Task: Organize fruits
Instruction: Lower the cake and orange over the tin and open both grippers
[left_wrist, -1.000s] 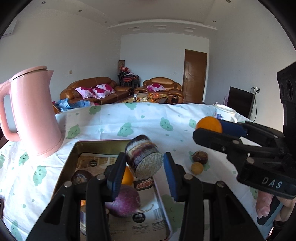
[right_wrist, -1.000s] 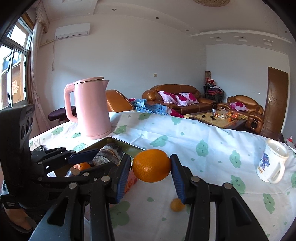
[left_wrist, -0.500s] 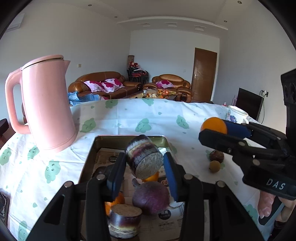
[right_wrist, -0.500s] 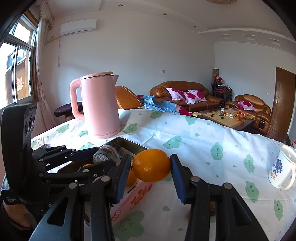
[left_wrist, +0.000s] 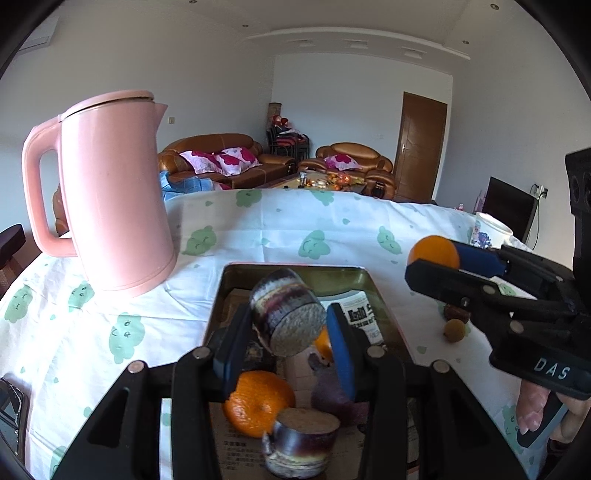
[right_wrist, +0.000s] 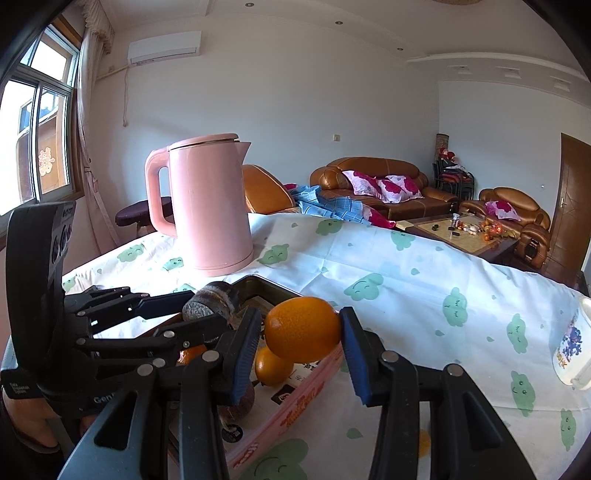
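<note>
Left gripper (left_wrist: 286, 339) clamps striped purple sugarcane stub (left_wrist: 286, 317) – right gripper (right_wrist: 301, 343) clamps glossy orange (right_wrist: 303, 329)

My left gripper (left_wrist: 286, 332) is clamped on a purple cane chunk (left_wrist: 286, 317), tilted downward; my right gripper (right_wrist: 301, 339) pinches a round orange (right_wrist: 301, 334), fingers forward.

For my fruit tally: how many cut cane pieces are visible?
2. One cane piece is held in the left gripper above the tray; another cane piece stands in the tray beside an orange. Others may be hidden.
</note>
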